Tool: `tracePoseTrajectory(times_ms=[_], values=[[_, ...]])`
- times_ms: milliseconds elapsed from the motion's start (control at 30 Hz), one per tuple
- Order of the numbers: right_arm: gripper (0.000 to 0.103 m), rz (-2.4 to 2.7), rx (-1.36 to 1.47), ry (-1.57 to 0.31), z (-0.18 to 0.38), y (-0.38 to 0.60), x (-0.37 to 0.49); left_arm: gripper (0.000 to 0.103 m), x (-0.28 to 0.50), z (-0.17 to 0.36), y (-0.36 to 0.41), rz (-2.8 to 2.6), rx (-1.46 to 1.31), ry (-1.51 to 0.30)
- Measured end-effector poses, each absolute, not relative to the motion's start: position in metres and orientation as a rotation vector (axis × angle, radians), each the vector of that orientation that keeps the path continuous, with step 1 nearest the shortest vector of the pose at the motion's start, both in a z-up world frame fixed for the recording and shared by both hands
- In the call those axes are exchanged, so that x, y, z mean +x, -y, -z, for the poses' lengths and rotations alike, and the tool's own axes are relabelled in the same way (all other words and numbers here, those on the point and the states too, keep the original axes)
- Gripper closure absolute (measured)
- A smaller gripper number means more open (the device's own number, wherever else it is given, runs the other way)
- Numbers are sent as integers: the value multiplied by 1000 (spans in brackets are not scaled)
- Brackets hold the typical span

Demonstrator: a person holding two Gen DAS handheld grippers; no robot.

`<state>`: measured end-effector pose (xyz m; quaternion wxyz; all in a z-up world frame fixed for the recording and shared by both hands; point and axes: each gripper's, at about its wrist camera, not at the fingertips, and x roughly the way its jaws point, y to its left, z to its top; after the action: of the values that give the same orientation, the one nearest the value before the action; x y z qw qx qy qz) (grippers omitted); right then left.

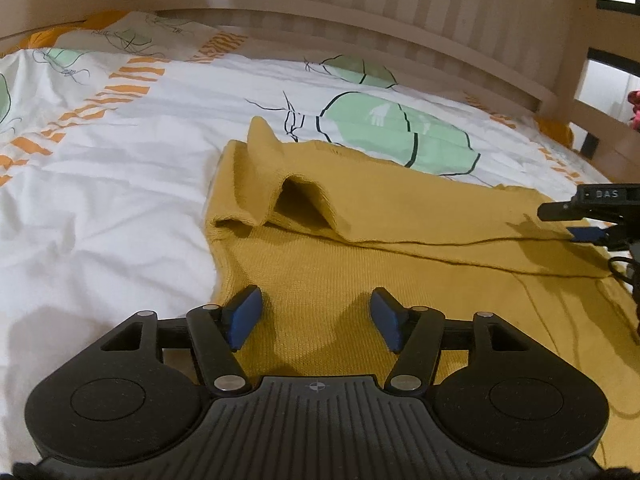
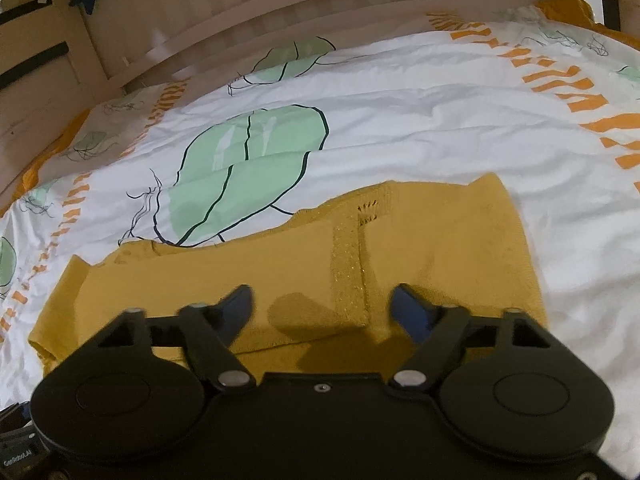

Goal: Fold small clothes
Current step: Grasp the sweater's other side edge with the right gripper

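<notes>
Holding both claws apart, you grip nothing: left gripper (image 1: 316, 316) and right gripper (image 2: 322, 312) hover above the mustard sweater (image 1: 360, 248), which lies lower centre, partly folded, on the printed bedspread (image 1: 120, 160).

Sweater (image 1: 400, 280) on bedspread (image 1: 140, 160)

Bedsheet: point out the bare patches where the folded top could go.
Bare sheet lies left of the yellow top, up to the orange stripes. More lies beyond it, toward the rail. In the right view, free sheet borders its right edge. The middle is taken.
</notes>
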<state>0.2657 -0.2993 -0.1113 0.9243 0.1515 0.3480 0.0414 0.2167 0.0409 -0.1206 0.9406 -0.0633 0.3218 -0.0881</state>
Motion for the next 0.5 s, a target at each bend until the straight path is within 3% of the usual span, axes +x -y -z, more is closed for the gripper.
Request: tracePoseTrajectory(times_ms=[67,100,133,500], values=[[58,-86,301,-723,110,298,268,43,217,122,-40,178,-125,-657],[73,-81,299,-733,110,297,269,43,217,122,-40,176,-118,-657],[80,-92,306,-740,110,296,270,43,217,122,-38,173,-111,-657],[85,-81,239,-675,61,307,246,43,217,123,-39,172,-97,-660]])
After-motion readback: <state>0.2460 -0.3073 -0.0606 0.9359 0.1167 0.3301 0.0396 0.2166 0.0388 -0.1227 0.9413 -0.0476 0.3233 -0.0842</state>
